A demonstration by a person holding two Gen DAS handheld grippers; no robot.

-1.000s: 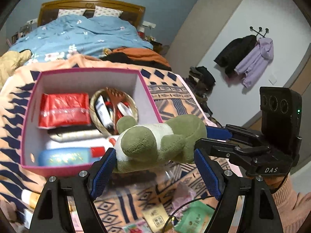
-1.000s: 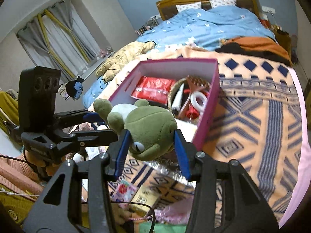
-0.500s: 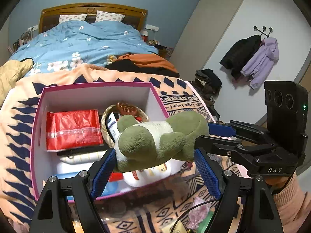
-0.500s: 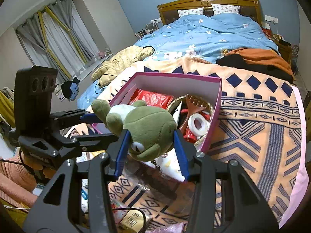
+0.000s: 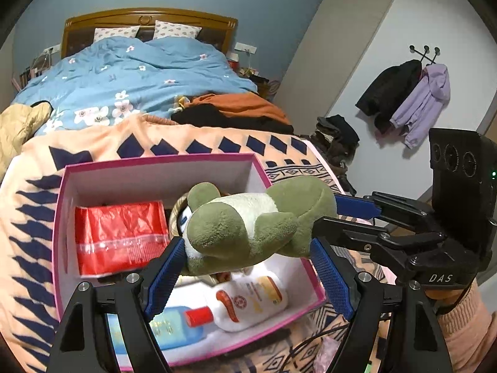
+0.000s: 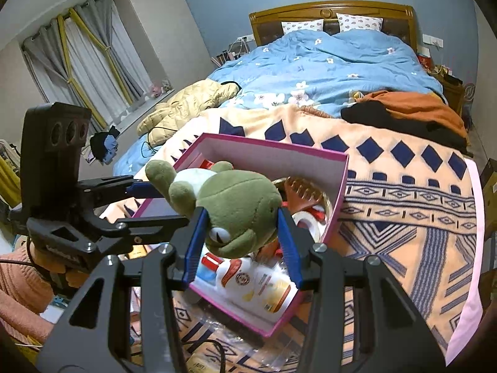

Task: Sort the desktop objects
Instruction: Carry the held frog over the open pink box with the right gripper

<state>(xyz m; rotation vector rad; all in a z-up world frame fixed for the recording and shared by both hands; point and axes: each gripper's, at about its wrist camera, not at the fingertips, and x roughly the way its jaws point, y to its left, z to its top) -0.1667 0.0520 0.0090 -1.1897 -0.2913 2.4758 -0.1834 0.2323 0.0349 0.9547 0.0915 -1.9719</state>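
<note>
Green plush, soft and rounded: a stuffed frog toy with a white belly [image 5: 248, 227] hangs in the air above the open pink cardboard box with a white inside [image 5: 155, 168], carried between both tools at once.

The right gripper [image 6: 240, 242] has its jaws clenched on the frog's head, one blue pad pressed against each cheek, with the eye and mouth facing the right wrist camera.

The left gripper [image 5: 245, 267] takes the other end. Its jaws stand wide around the toy's body; the left blue pad presses against the white-and-green rump, while the right pad sits just beside the head end, and I cannot tell whether it touches the plush. The frog lies crosswise between these jaws, legs toward the box's far wall.

Inside the box, under the toy, lie a crinkled red plastic packet [image 5: 118, 236], a white squeeze bottle with orange print [image 5: 251, 295] and a blue bottle with a red cap [image 5: 183, 323]. A woven round basket [image 6: 323, 202] holding a brown comb and a roll of white tape sits in the box's right part.

The box rests on an orange blanket with navy diamond patterns [image 6: 403, 192], spread over the foot of the bed. A pink knitted sleeve [image 5: 466, 326] shows behind the right tool.
</note>
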